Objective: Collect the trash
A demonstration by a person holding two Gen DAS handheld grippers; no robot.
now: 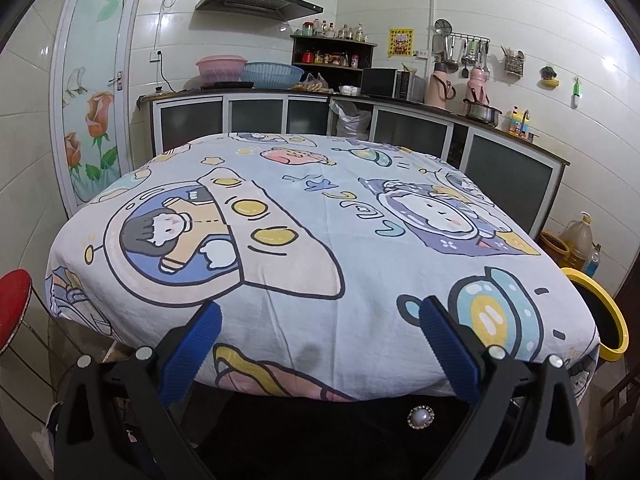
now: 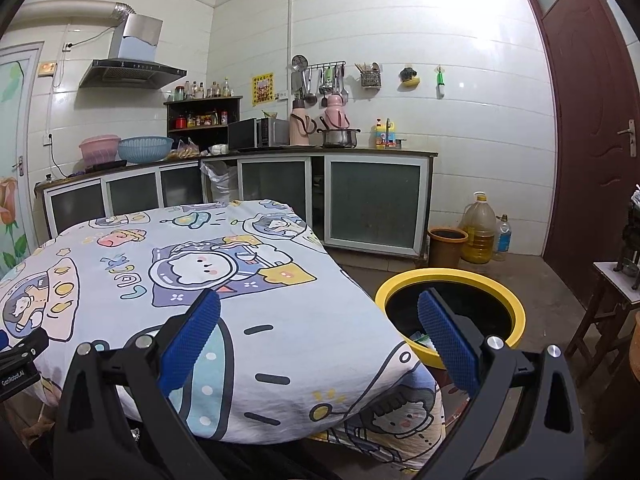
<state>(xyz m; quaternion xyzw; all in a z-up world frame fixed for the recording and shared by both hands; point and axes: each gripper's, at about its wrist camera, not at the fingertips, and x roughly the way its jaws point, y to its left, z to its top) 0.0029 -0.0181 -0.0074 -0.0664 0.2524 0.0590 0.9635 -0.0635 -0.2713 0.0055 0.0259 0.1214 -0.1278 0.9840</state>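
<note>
Left claw (image 1: 320,312): blue ribbed pads spread wide, nothing between them, hanging over the near edge of the bench (image 1: 304,248). Right claw (image 2: 319,307): same, released and empty, over the bench's near right corner.

Bench is covered by a pale blue cartoon-print cloth (image 2: 248,320) with astronaut and rocket figures; no loose items visible on top in either view.

View differences:
- Right wrist shows most of the black bin with a yellow rim (image 2: 516,308), standing on the floor just beside the bench's right edge. Some pale scraps (image 2: 420,338) sit inside near the front wall, partly hidden by the right finger; can't tell what they are.
- Left wrist catches only a sliver of that bin (image 1: 612,320) at the far right, interior not readable.
- Left wrist only: red round stool seat (image 1: 14,308) at far left, glass door with painted roses (image 1: 96,92), pearl-like button (image 1: 420,417) on dark clothing below the bench edge.
- Right wrist only: dark brown wooden door (image 2: 588,120), small wooden side table (image 2: 612,304), edge of the other claw's body at lower left.

Room: white-tiled kitchen, L-shaped counter with frosted cabinet doors (image 2: 372,200), range hood (image 2: 132,72), microwave (image 2: 258,132), steel pot (image 2: 339,137), pink and blue basins (image 2: 124,148), hanging utensils (image 2: 324,80). Large yellow oil jug (image 2: 478,228) and brown bucket (image 2: 446,246) on the floor by the counter.
</note>
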